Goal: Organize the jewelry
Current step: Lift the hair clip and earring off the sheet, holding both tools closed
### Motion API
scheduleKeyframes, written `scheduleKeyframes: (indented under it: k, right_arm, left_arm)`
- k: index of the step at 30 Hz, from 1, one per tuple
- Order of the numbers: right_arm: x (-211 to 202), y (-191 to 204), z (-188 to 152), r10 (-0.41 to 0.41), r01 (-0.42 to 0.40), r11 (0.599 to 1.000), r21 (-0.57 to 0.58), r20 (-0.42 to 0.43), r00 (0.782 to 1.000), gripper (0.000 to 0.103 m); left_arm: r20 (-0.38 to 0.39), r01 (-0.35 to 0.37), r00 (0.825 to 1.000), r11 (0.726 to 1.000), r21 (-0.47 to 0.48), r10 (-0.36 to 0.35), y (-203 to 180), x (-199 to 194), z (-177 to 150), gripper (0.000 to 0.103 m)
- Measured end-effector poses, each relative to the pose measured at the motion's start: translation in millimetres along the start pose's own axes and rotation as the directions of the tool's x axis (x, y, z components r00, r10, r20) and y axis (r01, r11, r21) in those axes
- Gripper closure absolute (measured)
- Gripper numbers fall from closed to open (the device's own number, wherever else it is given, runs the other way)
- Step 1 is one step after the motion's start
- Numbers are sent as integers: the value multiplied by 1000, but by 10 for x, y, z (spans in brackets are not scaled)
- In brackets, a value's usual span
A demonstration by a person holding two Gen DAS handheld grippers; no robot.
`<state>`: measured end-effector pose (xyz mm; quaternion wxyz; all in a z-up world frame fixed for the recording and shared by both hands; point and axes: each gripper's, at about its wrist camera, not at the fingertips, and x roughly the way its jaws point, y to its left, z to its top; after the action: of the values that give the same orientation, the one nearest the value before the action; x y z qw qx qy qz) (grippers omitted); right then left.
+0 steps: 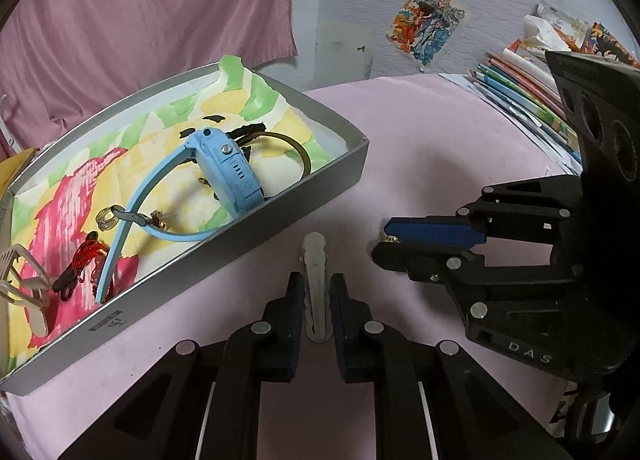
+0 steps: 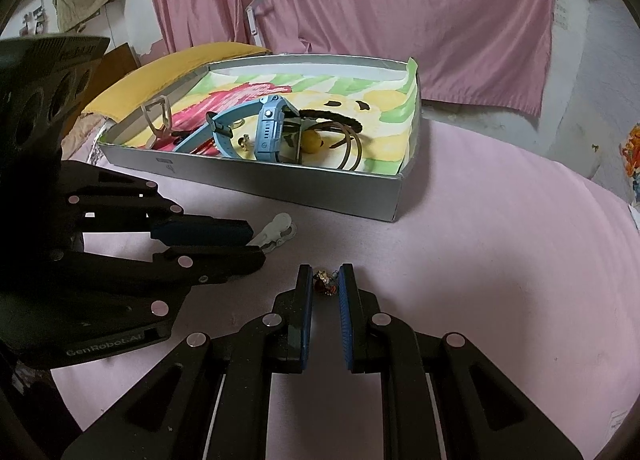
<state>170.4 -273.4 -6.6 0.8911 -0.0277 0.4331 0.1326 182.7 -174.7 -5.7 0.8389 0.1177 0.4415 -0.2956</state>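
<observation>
1. Through my left wrist camera, my left gripper (image 1: 316, 292) is clenched on a pale hair clip (image 1: 315, 276), which sticks out ahead of my fingertips over the pink cloth (image 1: 400, 132).
2. Ahead and to the left lies the grey box (image 1: 240, 244), its near wall close beside my left finger. Inside, on a colourful printed liner, I see a blue watch (image 1: 228, 172), a thin bangle (image 1: 300, 152) beyond it, a red cord piece (image 1: 86, 252) and a clear ring (image 1: 106, 218).
3. To the right, my right gripper (image 1: 384, 244) reaches in sideways, a small glinting piece at its tips. A stack of books (image 1: 528, 96) lies far right.
4. Through my right wrist camera, my right gripper (image 2: 326, 280) is pinching a small earring (image 2: 325, 283) between the tips, low over the cloth.
5. My left gripper (image 2: 256, 238) lies to the left with the clip (image 2: 276, 230) in its jaws, between me and the box (image 2: 320, 192) ahead. A pink curtain (image 2: 360, 12) hangs behind.
</observation>
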Motion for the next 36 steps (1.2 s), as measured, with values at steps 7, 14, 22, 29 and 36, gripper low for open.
scheduleKeyframes:
  k: [7,14,22,29,36]
  right_arm:
    - [-42,62,-40,-7,7,1000,-15,2,1000,92]
    - [-114,171,-59,8,-7,1000,-30,33,999,92]
    - [-221,365,-69,45,-41,998,-47,92,995,92]
    - [-235,415,-95,57,-53,998,-38,103,993,92]
    - [-214,385,-122,60,-57,998,-25,96,994,92]
  left_arm:
    - [9,29,1000,997,-68,-28,63,-48,-57,91]
    - [48,32,998,991,-133,-26,158,-208,-277,91]
    - [146,-21,988,982,-188,49,268,-493,-436,93]
    - [129,-37,990,981,-191,62,286,-478,-435,93]
    - [98,-32,994,979,-204,53,310,-399,-487,93]
